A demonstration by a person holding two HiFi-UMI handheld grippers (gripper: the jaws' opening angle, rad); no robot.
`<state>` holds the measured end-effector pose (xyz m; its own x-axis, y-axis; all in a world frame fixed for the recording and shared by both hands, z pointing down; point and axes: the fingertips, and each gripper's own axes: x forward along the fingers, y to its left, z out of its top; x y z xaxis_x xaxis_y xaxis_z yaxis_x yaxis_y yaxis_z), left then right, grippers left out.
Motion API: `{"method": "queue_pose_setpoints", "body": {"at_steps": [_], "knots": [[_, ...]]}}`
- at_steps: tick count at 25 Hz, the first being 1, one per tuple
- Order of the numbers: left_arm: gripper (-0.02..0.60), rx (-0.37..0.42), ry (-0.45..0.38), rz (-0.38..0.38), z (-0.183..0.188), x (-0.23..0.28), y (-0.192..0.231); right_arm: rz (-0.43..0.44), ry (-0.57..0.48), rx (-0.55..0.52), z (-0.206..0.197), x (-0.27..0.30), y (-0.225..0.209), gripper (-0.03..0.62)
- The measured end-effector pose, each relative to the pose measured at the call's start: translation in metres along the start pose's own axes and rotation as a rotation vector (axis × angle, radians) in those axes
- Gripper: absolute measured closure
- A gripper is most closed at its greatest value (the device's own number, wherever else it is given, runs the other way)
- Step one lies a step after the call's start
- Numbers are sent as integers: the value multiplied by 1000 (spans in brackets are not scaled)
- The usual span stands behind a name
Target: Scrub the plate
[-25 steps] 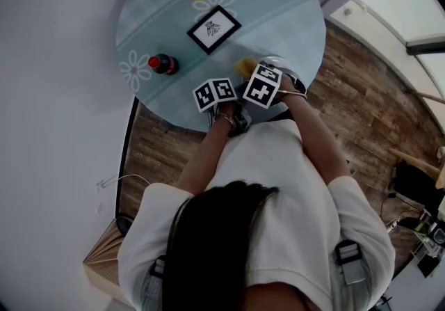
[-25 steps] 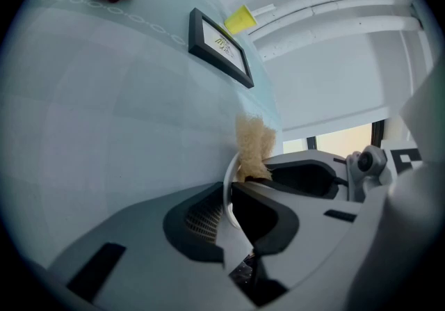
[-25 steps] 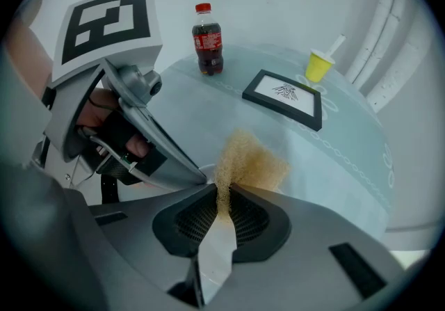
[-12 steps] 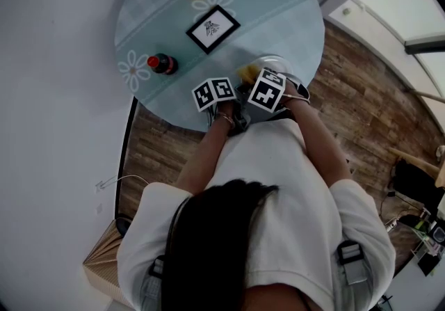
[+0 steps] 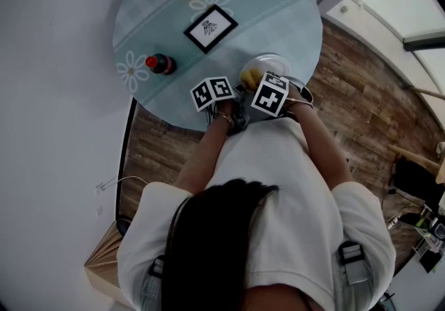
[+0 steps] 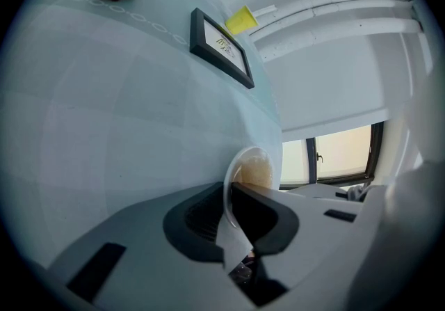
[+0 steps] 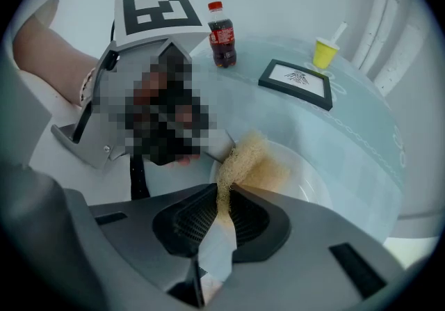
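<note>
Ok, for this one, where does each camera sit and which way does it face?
Head view: on the person's head, looking steeply down at the table; hair, shoulders and both arms show.
Left gripper view: on the left hand-held gripper, looking along its jaws, shut on the plate rim, across the table toward a window; only the jaws show.
Right gripper view: on the right hand-held gripper, looking down past the sponge it grips onto the plate; the left forearm shows.
Shared: all show plate, bottle, picture frame.
</note>
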<state>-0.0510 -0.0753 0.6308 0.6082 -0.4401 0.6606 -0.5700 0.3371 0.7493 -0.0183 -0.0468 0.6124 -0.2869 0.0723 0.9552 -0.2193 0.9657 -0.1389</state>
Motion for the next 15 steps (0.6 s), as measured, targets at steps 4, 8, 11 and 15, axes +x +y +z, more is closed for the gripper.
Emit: {"method": "queue_pose_setpoints", "body": {"at_steps": [4, 8, 11, 15], "knots": [[537, -8, -2, -5, 0, 1, 0, -9, -45, 43, -7, -2, -1, 530], [537, -13, -3, -8, 0, 1, 0, -51, -45, 94, -19, -5, -5, 530], [537, -16, -3, -11, 0, 0, 0, -74, -53, 141, -27, -8, -11, 530], [537, -5, -4, -5, 0, 1, 0, -104, -60, 211, -40, -12, -23, 531]]}}
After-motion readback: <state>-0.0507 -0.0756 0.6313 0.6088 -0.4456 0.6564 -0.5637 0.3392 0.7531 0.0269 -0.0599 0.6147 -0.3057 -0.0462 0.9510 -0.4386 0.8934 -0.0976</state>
